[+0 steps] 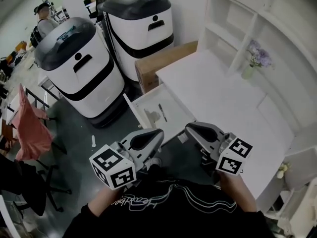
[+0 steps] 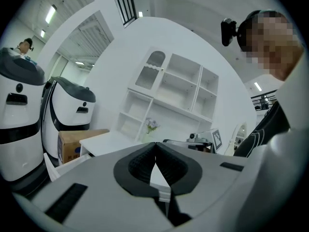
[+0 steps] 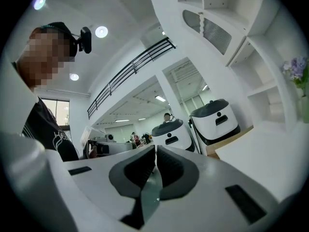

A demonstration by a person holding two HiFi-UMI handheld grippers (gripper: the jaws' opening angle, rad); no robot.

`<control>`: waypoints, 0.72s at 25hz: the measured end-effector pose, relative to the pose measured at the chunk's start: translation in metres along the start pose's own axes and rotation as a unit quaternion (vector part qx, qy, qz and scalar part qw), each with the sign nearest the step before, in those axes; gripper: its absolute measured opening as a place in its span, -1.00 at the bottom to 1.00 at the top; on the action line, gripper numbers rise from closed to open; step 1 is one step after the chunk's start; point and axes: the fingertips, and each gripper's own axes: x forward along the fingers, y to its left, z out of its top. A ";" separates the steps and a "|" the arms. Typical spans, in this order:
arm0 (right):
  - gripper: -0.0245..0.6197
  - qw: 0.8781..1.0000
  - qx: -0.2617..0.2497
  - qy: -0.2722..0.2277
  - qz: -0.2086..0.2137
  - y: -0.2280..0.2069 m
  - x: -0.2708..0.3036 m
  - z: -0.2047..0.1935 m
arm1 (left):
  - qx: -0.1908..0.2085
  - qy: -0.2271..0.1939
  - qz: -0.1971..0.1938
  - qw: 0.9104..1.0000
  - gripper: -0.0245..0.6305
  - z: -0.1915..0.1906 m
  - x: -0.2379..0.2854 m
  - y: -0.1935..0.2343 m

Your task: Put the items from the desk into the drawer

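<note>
Left hand-held gripper (image 2: 155, 144) clenched, jaws together, nothing held; right hand-held gripper (image 3: 155, 148) clenched, empty.

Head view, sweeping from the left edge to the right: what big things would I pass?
pink cloth → nearer white machine → cardboard box → vase of purple flowers

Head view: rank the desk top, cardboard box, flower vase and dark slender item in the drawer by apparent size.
1. desk top
2. cardboard box
3. flower vase, blooms included
4. dark slender item; without the blooms, these two look alike.
</note>
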 end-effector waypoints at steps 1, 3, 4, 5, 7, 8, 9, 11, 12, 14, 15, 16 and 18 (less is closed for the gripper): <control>-0.77 1.000 0.000 -0.001 0.002 0.003 -0.002 0.001 | 0.001 -0.001 -0.002 1.000 -0.86 0.000 0.000 -0.004; -0.77 1.000 0.000 -0.002 0.003 0.006 -0.006 0.000 | 0.002 -0.002 -0.006 1.000 -0.86 -0.002 0.000 -0.009; -0.77 1.000 0.000 -0.001 0.002 0.006 -0.007 -0.001 | 0.001 -0.001 -0.008 1.000 -0.86 -0.004 0.002 -0.010; -0.77 1.000 0.001 0.002 -0.001 0.004 -0.009 -0.003 | 0.001 0.002 -0.010 1.000 -0.86 -0.006 0.005 -0.011; -0.77 1.000 0.005 0.008 -0.005 -0.002 -0.012 -0.008 | -0.002 0.007 -0.014 1.000 -0.86 -0.012 0.012 -0.011; -0.77 1.000 0.008 0.011 -0.006 -0.004 -0.014 -0.011 | -0.003 0.009 -0.017 1.000 -0.86 -0.015 0.016 -0.011; -0.77 1.000 0.010 0.014 -0.007 -0.007 -0.014 -0.013 | -0.003 0.010 -0.020 1.000 -0.86 -0.018 0.019 -0.010; -0.77 1.000 0.011 0.017 -0.008 -0.011 -0.014 -0.016 | -0.004 0.012 -0.022 1.000 -0.86 -0.020 0.024 -0.009; -0.77 1.000 0.010 0.017 -0.008 -0.012 -0.013 -0.016 | -0.005 0.015 -0.021 1.000 -0.86 -0.020 0.026 -0.009; -0.77 1.000 0.008 0.017 -0.008 -0.014 -0.013 -0.016 | -0.004 0.020 -0.022 1.000 -0.86 -0.020 0.030 -0.010; -0.77 1.000 0.006 0.019 -0.008 -0.015 -0.013 -0.016 | -0.004 0.020 -0.024 0.999 -0.86 -0.022 0.032 -0.010; -0.77 1.000 0.003 0.020 -0.009 -0.017 -0.014 -0.016 | -0.004 0.020 -0.027 0.999 -0.86 -0.023 0.035 -0.010; -0.77 1.000 0.001 0.019 -0.011 -0.022 -0.016 -0.013 | -0.006 0.020 -0.029 0.999 -0.86 -0.024 0.042 -0.009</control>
